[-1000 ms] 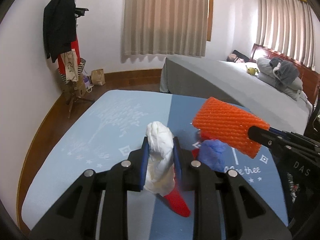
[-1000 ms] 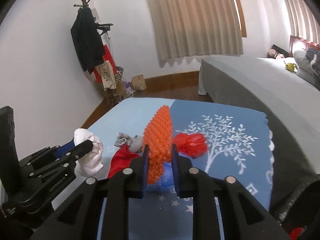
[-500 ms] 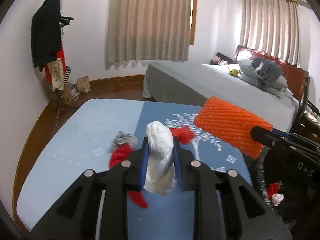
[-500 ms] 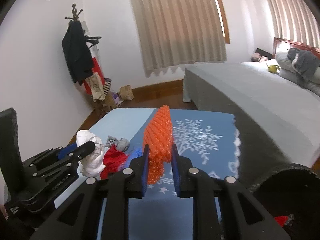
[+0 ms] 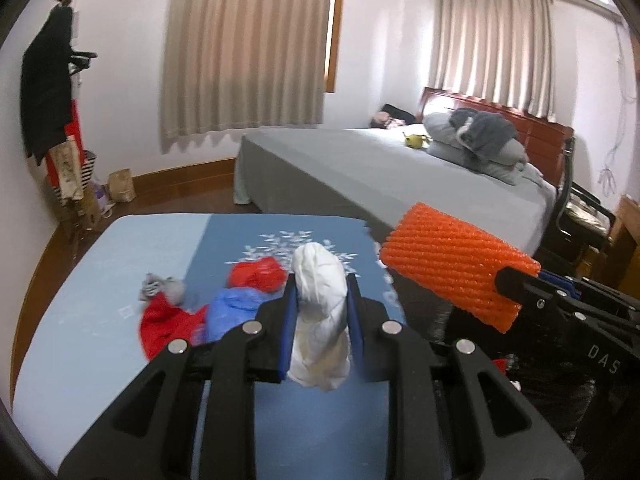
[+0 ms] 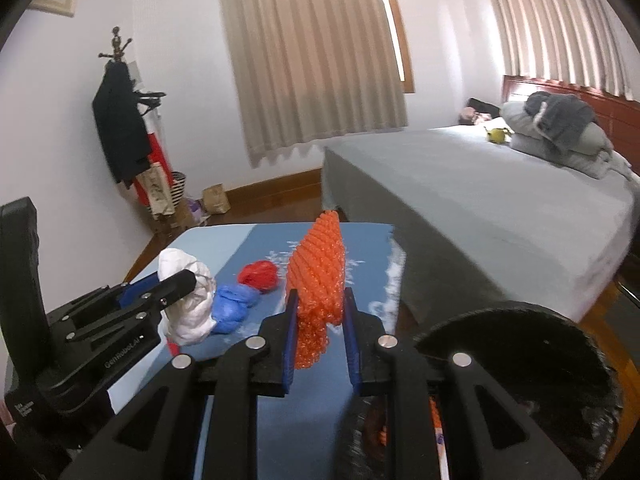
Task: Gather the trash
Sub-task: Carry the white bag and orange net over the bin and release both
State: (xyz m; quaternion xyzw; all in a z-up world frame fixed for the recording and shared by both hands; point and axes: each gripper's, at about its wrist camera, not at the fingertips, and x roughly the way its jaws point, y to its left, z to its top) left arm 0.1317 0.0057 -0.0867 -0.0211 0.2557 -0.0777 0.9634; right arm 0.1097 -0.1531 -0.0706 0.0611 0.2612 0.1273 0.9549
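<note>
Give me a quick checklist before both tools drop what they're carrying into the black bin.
1. Left tool gripping white wad: ok.
2. Right tool gripping orange foam net: ok.
3. Black bin mouth open: ok.
4. Held pieces over the bin mouth: not ok, short of it.
5. Room left inside the bin: cannot tell.
6. Table cleared: not ok, red bag, blue bag, red scrap remain.

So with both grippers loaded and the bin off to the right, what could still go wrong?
The orange foam net sticks far out of the right gripper and could snag the black bin rim. The white wad in the left gripper bulges loosely and might slip. The red, blue and grey scraps remain on the table.
</note>
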